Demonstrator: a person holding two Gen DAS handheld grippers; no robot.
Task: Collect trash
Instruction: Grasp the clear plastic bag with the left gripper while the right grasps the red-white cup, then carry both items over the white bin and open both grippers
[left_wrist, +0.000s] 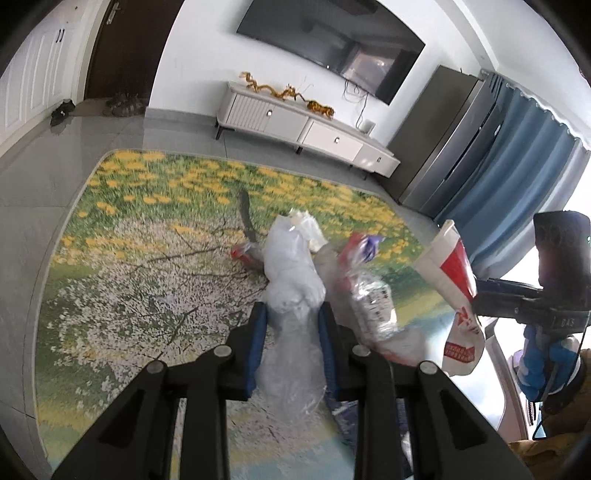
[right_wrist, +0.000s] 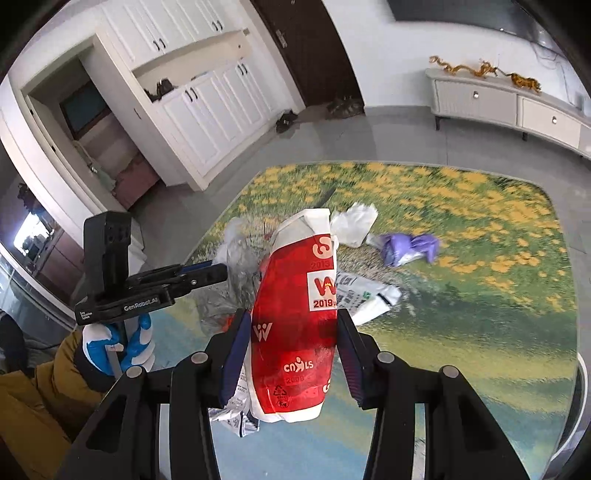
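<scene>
Your left gripper (left_wrist: 291, 314) has its fingers clenched on the clear trash bag (left_wrist: 295, 280), while your right gripper (right_wrist: 291, 332) fingers grasp the red carton (right_wrist: 295, 321) between them, likely for bagging.

Above a rug (right_wrist: 480, 258), the paper bag (right_wrist: 295, 314) hangs right of the plastic bag (left_wrist: 295, 273); behind stands a cabinet (left_wrist: 295, 122).

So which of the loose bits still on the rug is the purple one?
The crumpled purple bag, lying farthest to the right in the right wrist view, just past the white wad. The printed white wrapper nearer the right gripper is black-on-white.
</scene>
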